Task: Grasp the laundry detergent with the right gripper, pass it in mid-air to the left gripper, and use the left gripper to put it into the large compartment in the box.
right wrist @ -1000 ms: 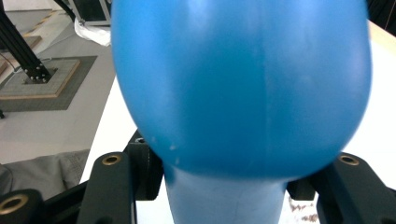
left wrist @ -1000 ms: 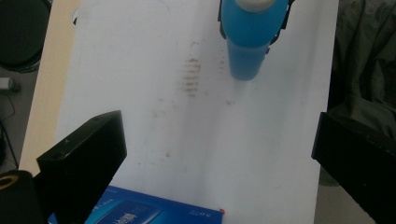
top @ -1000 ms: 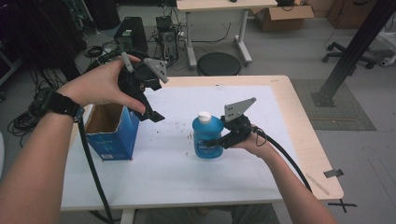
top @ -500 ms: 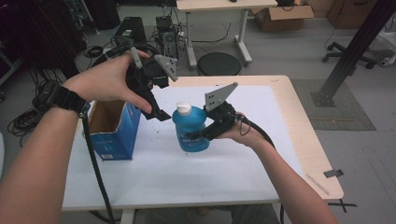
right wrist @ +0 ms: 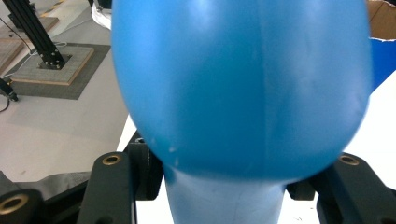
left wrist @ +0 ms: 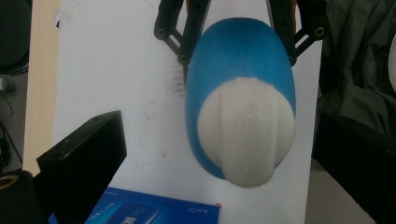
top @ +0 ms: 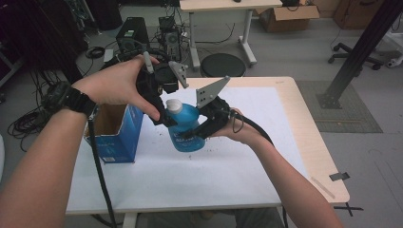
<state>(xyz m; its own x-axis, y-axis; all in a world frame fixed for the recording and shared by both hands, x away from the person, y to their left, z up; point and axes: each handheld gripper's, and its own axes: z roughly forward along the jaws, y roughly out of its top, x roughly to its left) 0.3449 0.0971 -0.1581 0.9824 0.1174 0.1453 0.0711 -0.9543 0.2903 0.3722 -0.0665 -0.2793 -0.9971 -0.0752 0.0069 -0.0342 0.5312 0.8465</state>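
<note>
The right tool (top: 192, 135) is clamped on the body of the blue bottle (top: 185, 130), its jaws pressed against both flanks as the right gripper view shows; since a second ago it has carried the bottle up off the white sheet of the counter (top: 247, 161) and toward the blue cardboard box (top: 114, 137), so the bottle now hangs in the air just right of the box, tilted with its white cap (top: 173, 105) toward the left hand; the left tool (top: 164, 116) has come in over that cap, and in the left gripper view its jaws stand wide on either side of the white cap (left wrist: 245, 133), gripping nothing, with the blue bottle (left wrist: 240, 60) pointing straight at the camera and a corner of the box (left wrist: 154, 210) below; judging from this, the lift was made to present the cap, and the step in hand is likely closing the left tool on the cap to unscrew it while the right tool steadies the body; dark specks lie scattered on the sheet under the bottle.
</note>
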